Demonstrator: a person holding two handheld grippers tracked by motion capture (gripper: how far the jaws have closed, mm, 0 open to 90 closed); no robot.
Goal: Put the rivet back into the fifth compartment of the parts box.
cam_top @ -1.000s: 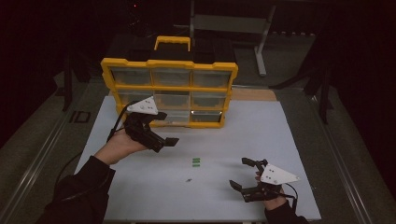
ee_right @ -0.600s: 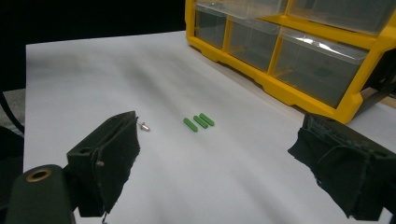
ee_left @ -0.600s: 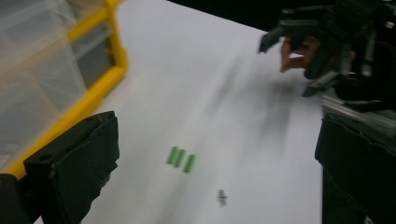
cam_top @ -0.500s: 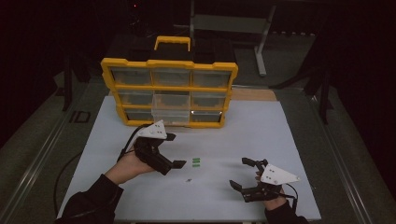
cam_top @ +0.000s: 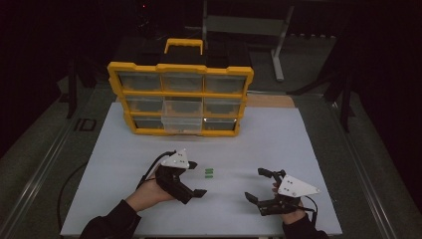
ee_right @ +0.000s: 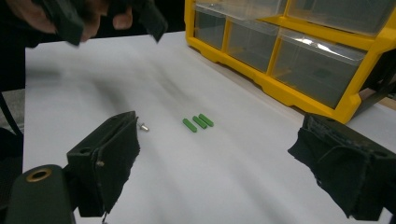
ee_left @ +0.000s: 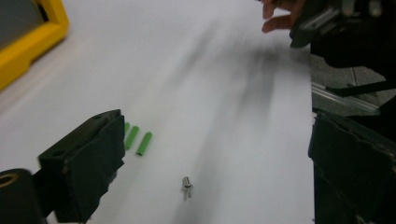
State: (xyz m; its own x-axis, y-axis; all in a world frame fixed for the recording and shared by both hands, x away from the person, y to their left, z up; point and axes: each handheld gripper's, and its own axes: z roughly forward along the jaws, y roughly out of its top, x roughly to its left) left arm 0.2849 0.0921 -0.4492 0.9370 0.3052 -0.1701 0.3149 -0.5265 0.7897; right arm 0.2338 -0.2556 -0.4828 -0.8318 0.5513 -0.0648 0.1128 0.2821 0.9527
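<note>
Three small green sticks (cam_top: 209, 173) lie side by side on the white mat (cam_top: 308, 144); they also lie ahead in the left gripper view (ee_left: 138, 140) and the right gripper view (ee_right: 198, 122). A tiny metal pin (ee_left: 187, 183) (ee_right: 143, 126) rests close to them. My left gripper (cam_top: 196, 178) (ee_left: 217, 154) stands open just left of the sticks, nothing between its jaws. My right gripper (cam_top: 255, 184) (ee_right: 219, 158) is open too, to the right of the sticks and facing them, jaws empty.
A yellow organizer case (cam_top: 180, 99) with clear drawers stands upright at the mat's far side; its lower middle drawer (cam_top: 182, 124) sticks out a little. The mat's front edge lies just behind both hands. Dark floor and a metal frame (cam_top: 278, 45) surround the table.
My left gripper has come away from the organizer's front, toward me and to the right, down beside the green sticks. The right gripper has held still.
</note>
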